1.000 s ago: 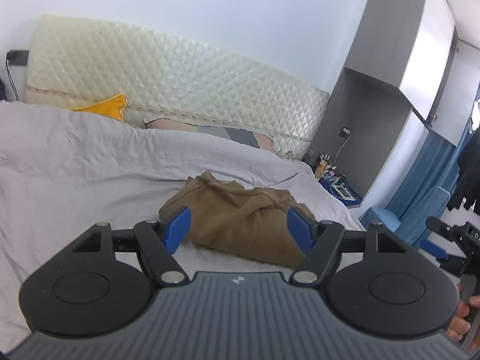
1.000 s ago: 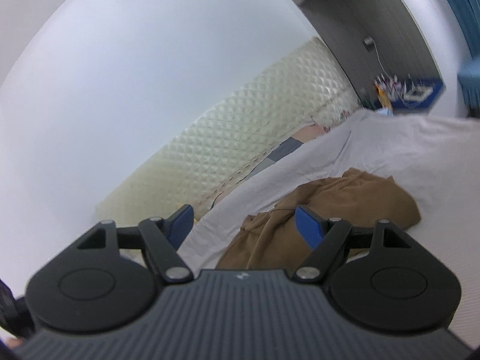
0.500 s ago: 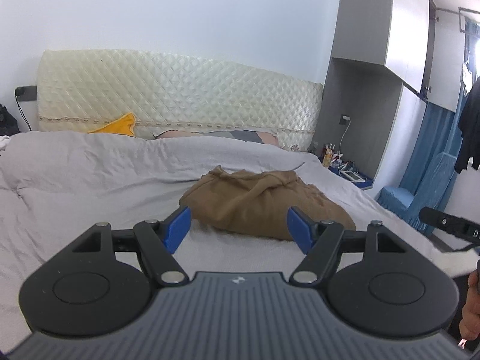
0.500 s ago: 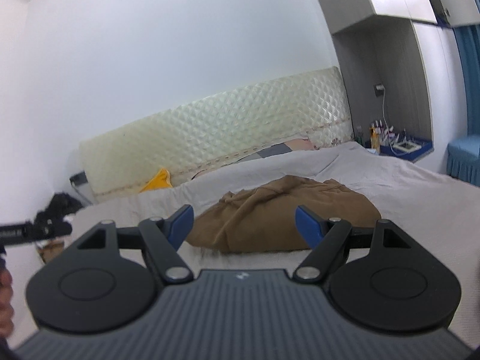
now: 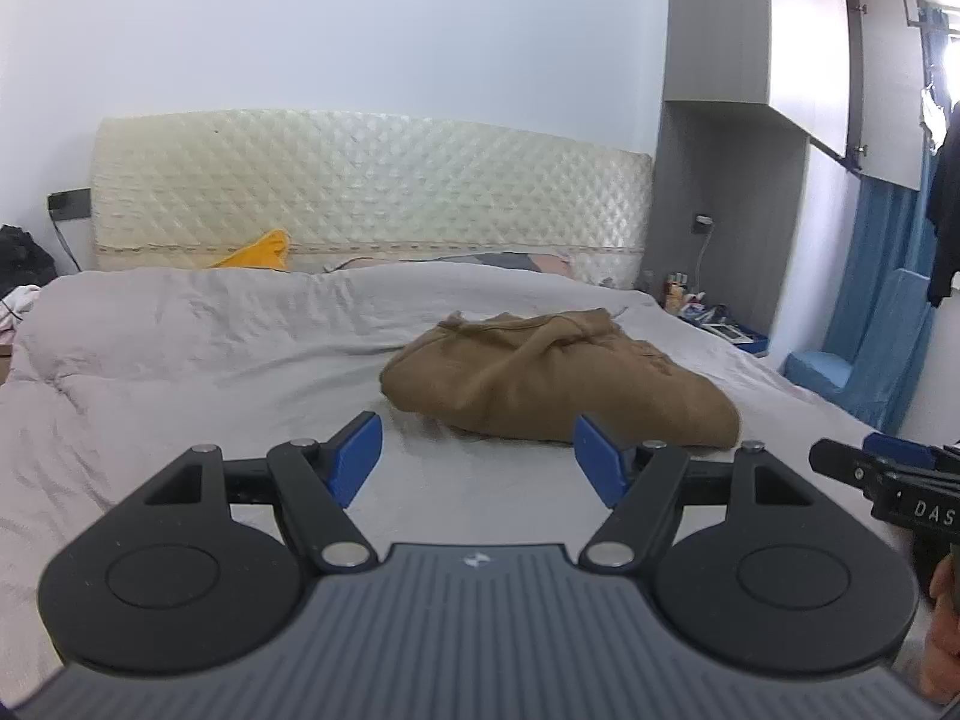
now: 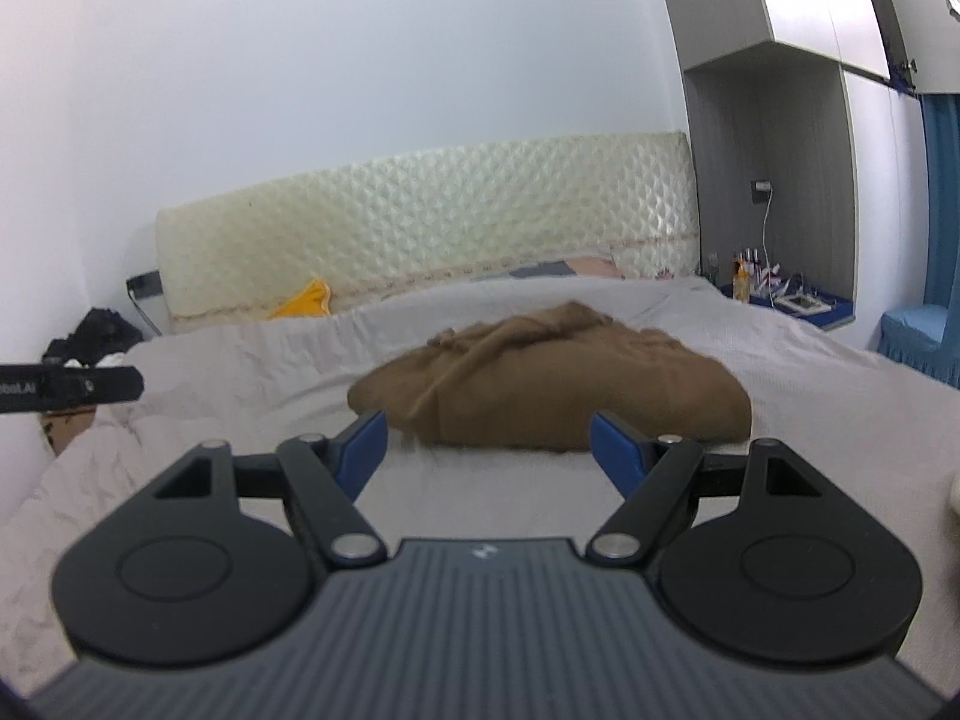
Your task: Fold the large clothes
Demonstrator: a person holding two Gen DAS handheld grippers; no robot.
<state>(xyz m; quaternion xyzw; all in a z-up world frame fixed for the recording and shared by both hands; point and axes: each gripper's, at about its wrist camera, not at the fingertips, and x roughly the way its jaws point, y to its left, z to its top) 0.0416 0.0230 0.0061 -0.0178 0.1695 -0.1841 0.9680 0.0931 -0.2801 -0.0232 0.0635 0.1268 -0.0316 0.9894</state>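
Standing wide apart and holding nothing, the blue pads of the left gripper [image 5: 477, 459] frame only bare bedding, short of the garment. Item 2, the right gripper [image 6: 489, 456], shows the same state: jaws spread wide, nothing between them, pointed at the same pile from slightly further right. Item 3, a brown garment [image 5: 558, 378], lies bunched in a loose heap on the grey bedcover [image 5: 180, 360], toward the right half of the bed, apart from both sets of pads. Item 4, a cream quilted headboard [image 5: 372, 186] against a pale wall, with a yellow cloth [image 5: 255, 252] poking up between headboard and cover at the left. Item 5, a grey wardrobe unit [image 5: 720, 120] at the right, its niche holding a low blue shelf with small bottles and clutter [image 6: 780, 294], too small to name. Item 6, blue curtain [image 5: 882, 312] beyond it. Item 7, dark bundle [image 6: 96, 330] on the floor at the far left.
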